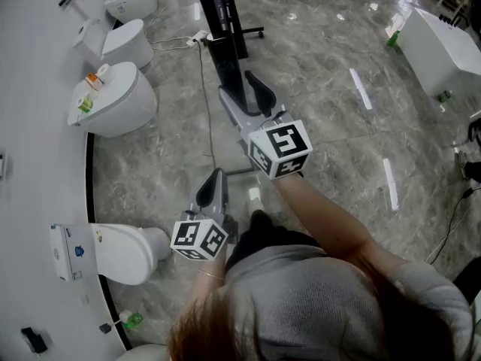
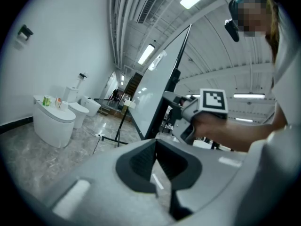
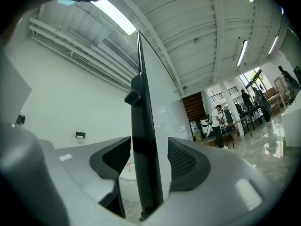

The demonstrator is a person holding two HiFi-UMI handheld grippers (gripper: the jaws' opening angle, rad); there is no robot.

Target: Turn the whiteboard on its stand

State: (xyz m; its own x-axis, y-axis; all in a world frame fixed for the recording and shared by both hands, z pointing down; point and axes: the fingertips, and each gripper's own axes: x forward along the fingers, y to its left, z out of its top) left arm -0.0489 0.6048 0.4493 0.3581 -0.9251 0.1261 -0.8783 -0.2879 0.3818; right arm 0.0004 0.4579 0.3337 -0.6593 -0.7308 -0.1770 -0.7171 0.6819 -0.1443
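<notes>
Grey marble floor (image 1: 323, 126) spreads wide and bare from 1 o'clock round to 4 o'clock of the person in the head view. It reaches as far as a white unit (image 1: 443, 51) at 2 o'clock and some cables (image 1: 451, 224) at the 3 o'clock edge. The other side is tighter: a row of white toilets (image 1: 120, 100) lines the curved white platform from 8 to 11 o'clock, the nearest one just beside the left tool (image 1: 213, 189).

The whiteboard (image 1: 225, 43) stands at 12 o'clock, seen edge-on from above as a dark strip. Its stand (image 1: 248, 32) has a foot reaching toward 1 o'clock, and a thin cable (image 1: 203, 89) trails over the floor on its 10 o'clock side.

The right tool (image 1: 244, 89) is raised to the board's near vertical edge. In the right gripper view its jaws stand well apart with the whiteboard's black frame (image 3: 143, 140) between them. The frame runs close along the left pad, and a strip of white board face shows before the right pad, so nothing is clamped. Beyond the board at 3 o'clock in that view the hall opens out, with people (image 3: 218, 126) standing far off.

In the left gripper view the left tool (image 2: 155, 142) has its tips together with nothing between them. It hangs lower and nearer the person's body, apart from the board, with the whiteboard (image 2: 155, 88) tilted at 12 o'clock ahead of it
</notes>
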